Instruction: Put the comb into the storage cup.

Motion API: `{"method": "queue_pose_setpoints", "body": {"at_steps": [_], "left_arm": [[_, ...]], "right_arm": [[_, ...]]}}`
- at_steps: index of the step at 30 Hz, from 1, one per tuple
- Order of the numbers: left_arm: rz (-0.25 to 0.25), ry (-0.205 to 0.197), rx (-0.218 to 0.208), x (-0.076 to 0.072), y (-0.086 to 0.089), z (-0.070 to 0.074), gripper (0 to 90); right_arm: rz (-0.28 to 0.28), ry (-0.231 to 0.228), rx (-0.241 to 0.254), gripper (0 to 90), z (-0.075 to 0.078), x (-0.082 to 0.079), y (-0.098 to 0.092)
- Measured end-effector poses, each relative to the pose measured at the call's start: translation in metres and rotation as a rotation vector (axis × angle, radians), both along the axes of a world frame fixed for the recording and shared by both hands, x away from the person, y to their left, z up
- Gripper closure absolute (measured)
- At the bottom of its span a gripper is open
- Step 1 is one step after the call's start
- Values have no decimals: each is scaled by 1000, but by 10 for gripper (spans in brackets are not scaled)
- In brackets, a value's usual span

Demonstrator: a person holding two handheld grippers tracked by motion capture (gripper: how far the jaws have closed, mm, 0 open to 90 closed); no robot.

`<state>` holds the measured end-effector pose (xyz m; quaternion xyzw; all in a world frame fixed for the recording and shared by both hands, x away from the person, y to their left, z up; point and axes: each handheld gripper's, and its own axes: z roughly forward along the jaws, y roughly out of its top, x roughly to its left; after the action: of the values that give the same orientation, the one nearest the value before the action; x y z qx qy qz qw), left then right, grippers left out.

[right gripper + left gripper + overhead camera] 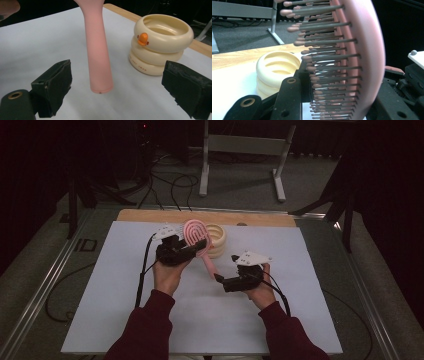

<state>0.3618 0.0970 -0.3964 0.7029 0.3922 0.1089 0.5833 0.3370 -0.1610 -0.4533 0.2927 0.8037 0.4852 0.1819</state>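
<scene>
Sleeved forearms low in the high view, each hand carrying 1 gripper. Left gripper (187, 251) clamped on the head of a pink hairbrush (196, 236), held up off the white counter (100, 310) just in front of a cream ringed holder (217, 240). Handle slanting down toward the right gripper (219, 279), jaws spread, tips at the handle's end.

Over to the left gripper view: bristles (329, 65) and pink brush back (367, 55) wedged between the 2 black jaws, closed tight on the head, with the cream ringed holder (278, 66) standing behind on the counter.

Now the right gripper view: wide open, nothing held, 2 foam pads (53, 85) flanking the handle (98, 62) without touching it. Handle end hanging clear of the counter, nearer the left-hand pad; holder with its orange duck bill (143, 38) off to the right.

Probably a handover. Best done by centring the handle between the pads, sliding further up the shaft past the rounded tip, closing squarely, and only then releasing the head.
</scene>
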Motion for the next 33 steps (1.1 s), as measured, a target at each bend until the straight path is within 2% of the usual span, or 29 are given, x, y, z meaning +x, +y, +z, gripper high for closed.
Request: {"method": "queue_pose_setpoints", "body": {"at_steps": [11,21,33], "left_arm": [[11,-5,0,3,4,3,640],[12,-8,0,6,3,5,640],[16,-16,1,9,2,9,641]], "right_arm": [[-13,0,24,93,-1,-7,-10],[-26,-2,18,93,-7,-12,-22],[-36,-11,33,93,-12,-18,-34]]}}
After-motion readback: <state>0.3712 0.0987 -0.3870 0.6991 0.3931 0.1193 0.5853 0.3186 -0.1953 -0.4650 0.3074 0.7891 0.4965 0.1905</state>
